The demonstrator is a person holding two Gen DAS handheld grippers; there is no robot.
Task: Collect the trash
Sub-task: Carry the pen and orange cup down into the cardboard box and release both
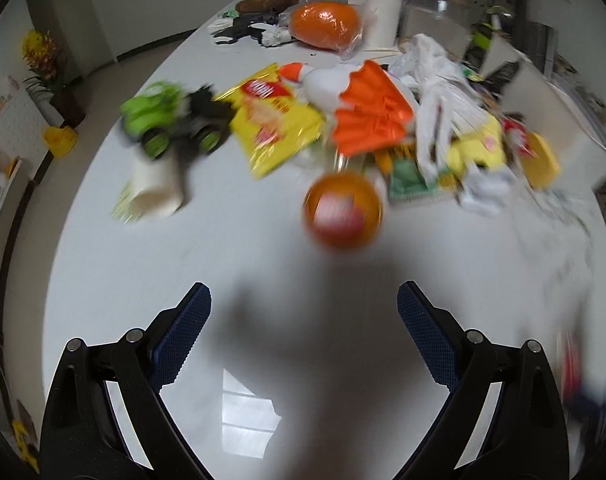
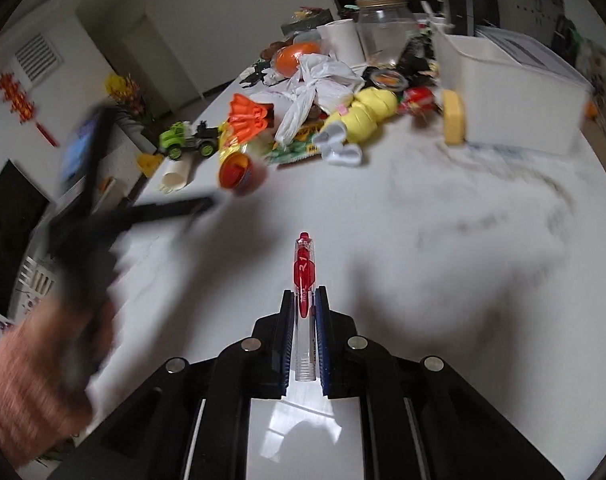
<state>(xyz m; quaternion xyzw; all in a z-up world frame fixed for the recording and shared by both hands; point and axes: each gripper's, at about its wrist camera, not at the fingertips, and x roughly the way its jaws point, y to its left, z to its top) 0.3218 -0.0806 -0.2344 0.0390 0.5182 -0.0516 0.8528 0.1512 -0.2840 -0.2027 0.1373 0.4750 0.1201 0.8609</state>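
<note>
1. Across the white table, much is smeared by motion: the left gripper shows in the right wrist view only as a dark blur at the left edge, with a pink sleeve below it, and the left wrist view is soft throughout.
2. Seen from its own camera, the left gripper has its blue-padded jaws spread wide over bare tabletop, nothing between them.
3. The right gripper is clenched on a pen, a clear barrel with a red clip and red tip; the pen pokes forward past the pads, above the table surface.
4. Ahead of the left gripper lies a round orange container with a red and white label, its print unreadable.
5. Beyond it sits a heap: a yellow snack bag, an orange pleated wrapper, a white plastic bag, a green toy truck and a tipped paper cup.
6. Farther back stand a clear jar and a white bin, its far side cut off.
</note>
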